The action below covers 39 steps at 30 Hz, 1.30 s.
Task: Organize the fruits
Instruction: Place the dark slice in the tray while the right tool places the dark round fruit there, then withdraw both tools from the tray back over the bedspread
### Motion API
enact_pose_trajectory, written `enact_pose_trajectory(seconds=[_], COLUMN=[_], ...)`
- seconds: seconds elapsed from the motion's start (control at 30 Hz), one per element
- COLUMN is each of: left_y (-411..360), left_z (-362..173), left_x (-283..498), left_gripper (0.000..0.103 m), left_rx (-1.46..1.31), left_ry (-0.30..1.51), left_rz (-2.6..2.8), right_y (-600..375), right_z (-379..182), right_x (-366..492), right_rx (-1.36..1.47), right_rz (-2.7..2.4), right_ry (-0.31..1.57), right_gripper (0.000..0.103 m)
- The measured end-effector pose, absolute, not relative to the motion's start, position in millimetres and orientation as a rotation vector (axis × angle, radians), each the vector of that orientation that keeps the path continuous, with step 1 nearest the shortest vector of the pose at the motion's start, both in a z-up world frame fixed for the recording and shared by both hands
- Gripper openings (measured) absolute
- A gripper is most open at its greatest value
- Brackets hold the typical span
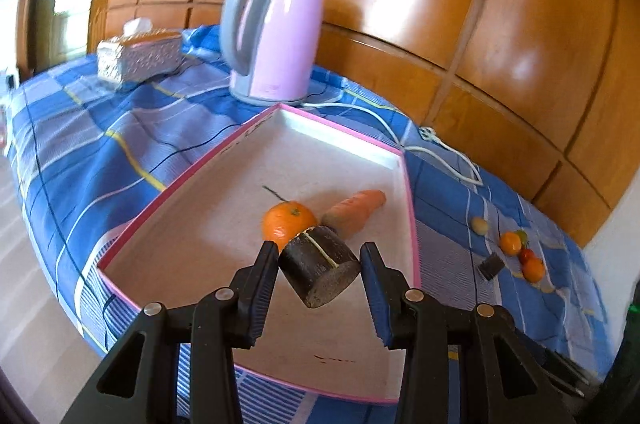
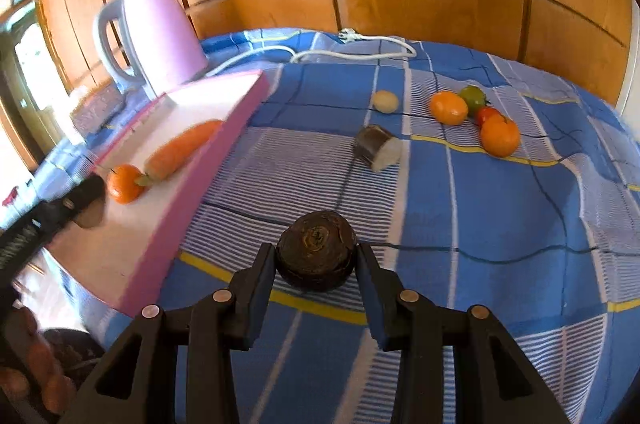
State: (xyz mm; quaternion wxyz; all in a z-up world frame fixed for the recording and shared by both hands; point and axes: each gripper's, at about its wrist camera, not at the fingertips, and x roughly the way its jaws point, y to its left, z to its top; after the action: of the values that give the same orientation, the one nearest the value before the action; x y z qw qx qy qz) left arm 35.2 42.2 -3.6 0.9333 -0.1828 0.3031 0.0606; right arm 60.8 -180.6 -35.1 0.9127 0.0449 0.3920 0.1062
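Dark pieces at both hand-held grippers
Left hand-held gripper (image 1: 319, 258) gapes around a dark chunk (image 1: 320, 266) over the tray (image 1: 410, 183); right hand-held gripper (image 2: 316, 260) pinches a dark round piece (image 2: 316, 250).

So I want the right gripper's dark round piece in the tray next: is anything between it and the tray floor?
Only the tray's pink side wall stands between the dark round piece, held by the right gripper, and the tray floor.

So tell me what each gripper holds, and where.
Left gripper: open around a dark cut chunk over the tray; no grip evident. Right gripper: dark round piece, by its sides.
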Motion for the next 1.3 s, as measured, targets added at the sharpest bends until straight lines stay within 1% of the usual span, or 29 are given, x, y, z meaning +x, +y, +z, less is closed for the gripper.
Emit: enact_pose_trajectory(seconds=[0.2, 0.37, 0.47, 0.57, 0.67, 0.7, 0.9, 1.3], left_y=[69, 88, 97, 99, 98, 98, 88, 60], left_z=[-7, -5, -4, -5, -4, -4, -2, 4], left_x=[38, 37, 36, 37, 35, 35, 36, 37], left_gripper=[0.043, 0.043, 0.053, 0.054, 0.064, 0.066, 0.067, 0.069], left_rx=[-0.512, -0.563, -0.587, -0.588, -0.582, -0.581, -0.529, -0.385], left_ry=[0.633, 0.596, 0.576, 0.578, 0.566, 0.563, 0.56, 0.553], left_rz=[0.162, 0.222, 0.263, 0.27, 0.274, 0.276, 0.267, 0.205], right_y=[-161, -134, -114, -96, -84, -83, -90, -136], right_z=[-13, 6, 11, 9, 4, 3, 1, -1], right_x=[63, 73, 79, 84, 84, 83, 75, 63], right_rx=[0.134, 0.146, 0.146, 0.147, 0.136, 0.132, 0.128, 0.101], right_rz=[0.297, 0.396, 0.462, 0.522, 0.544, 0.544, 0.523, 0.388], right_ry=[0.763, 0.746, 0.756, 0.791, 0.812, 0.811, 0.808, 0.785], right_gripper=[0.041, 0.041, 0.041, 0.042, 0.043, 0.043, 0.044, 0.045])
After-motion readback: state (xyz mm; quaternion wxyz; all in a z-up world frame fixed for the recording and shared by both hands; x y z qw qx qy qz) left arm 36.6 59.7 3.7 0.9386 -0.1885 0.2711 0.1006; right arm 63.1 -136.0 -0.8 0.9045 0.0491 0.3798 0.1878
